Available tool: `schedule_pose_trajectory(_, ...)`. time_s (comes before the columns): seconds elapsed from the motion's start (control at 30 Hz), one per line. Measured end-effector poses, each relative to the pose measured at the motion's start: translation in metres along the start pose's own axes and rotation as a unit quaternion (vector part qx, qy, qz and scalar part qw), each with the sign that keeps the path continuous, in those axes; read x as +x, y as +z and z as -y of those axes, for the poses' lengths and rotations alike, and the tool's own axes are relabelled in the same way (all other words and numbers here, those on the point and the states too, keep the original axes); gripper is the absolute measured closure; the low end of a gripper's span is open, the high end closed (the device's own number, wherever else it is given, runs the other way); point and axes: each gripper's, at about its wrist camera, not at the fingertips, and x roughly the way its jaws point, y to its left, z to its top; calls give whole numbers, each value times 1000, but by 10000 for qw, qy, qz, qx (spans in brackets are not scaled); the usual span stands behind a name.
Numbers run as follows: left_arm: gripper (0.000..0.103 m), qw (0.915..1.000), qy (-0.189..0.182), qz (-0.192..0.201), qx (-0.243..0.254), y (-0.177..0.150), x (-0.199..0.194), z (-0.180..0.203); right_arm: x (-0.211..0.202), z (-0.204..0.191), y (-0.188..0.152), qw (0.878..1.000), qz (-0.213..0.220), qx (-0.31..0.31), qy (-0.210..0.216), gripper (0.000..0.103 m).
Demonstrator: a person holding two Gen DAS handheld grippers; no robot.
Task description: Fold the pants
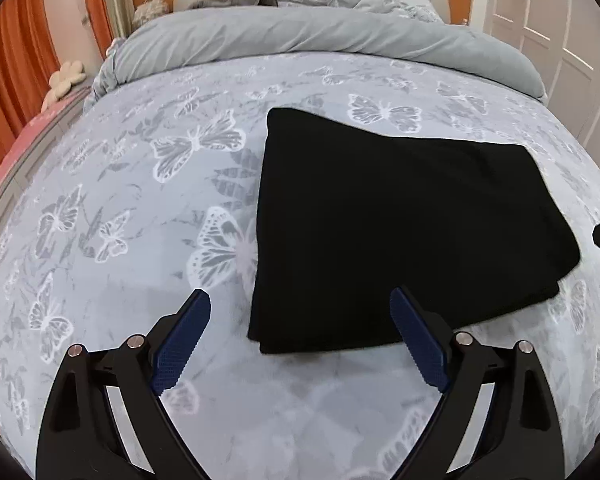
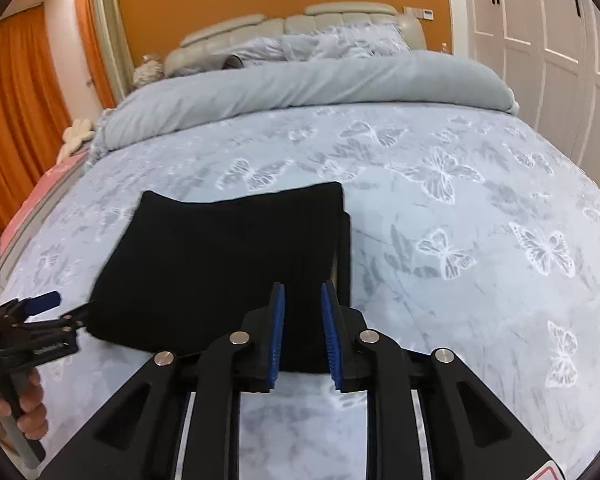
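The black pants (image 1: 400,224) lie folded in the centre of the frame on the bed cover (image 1: 140,200). Our left gripper (image 1: 300,312) is spread wide; our right gripper (image 2: 303,304) is half apart, empty. We should only press the edges flat.

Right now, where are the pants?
The folded black pants lie flat on the butterfly bedspread, just ahead of both grippers, below the rolled grey duvet.
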Motion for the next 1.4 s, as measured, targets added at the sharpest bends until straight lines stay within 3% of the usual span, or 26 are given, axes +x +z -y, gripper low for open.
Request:
schedule_pose_trajectory(0.03,14,10000,9,38,11,-2,-5,1,-5,-2,0,10000,34,-8,18,71)
schedule_pose_trajectory(0.07,14,9999,41,105,18,-6,-14,2,-11,-4,-2,10000,96,-10,22,53)
schedule_pose_trajectory(0.13,13,9997,39,241,-15,-10,-30,2,-30,-10,-11,9997,251,-16,-16,34)
schedule_pose_trajectory(0.2,7,9991,-32,422,-75,-18,-52,1,-49,-14,-21,9993,373,9,-94,31)
schedule_pose_trajectory(0.3,5,9965,-332,699,-327,-49,-89,-6,-74,-12,-44,9991,396,124,-101,18)
schedule_pose_trajectory(0.47,5,9961,-231,798,-292,-96,-118,-7,-89,-9,-82,9991,86,416,47,18)
schedule_pose_trajectory(0.63,5,9964,-39,827,-201,-121,-130,-10,-84,-24,-93,9998,-10,135,-164,18)
schedule_pose_trajectory(1.13,5,9968,-24,753,-248,-130,-127,-22,-95,-69,-110,9975,161,-510,-460,18)
schedule_pose_trajectory(1.4,5,9970,-49,737,-246,-128,-124,-17,-99,-68,-110,9977,195,-429,-478,18)
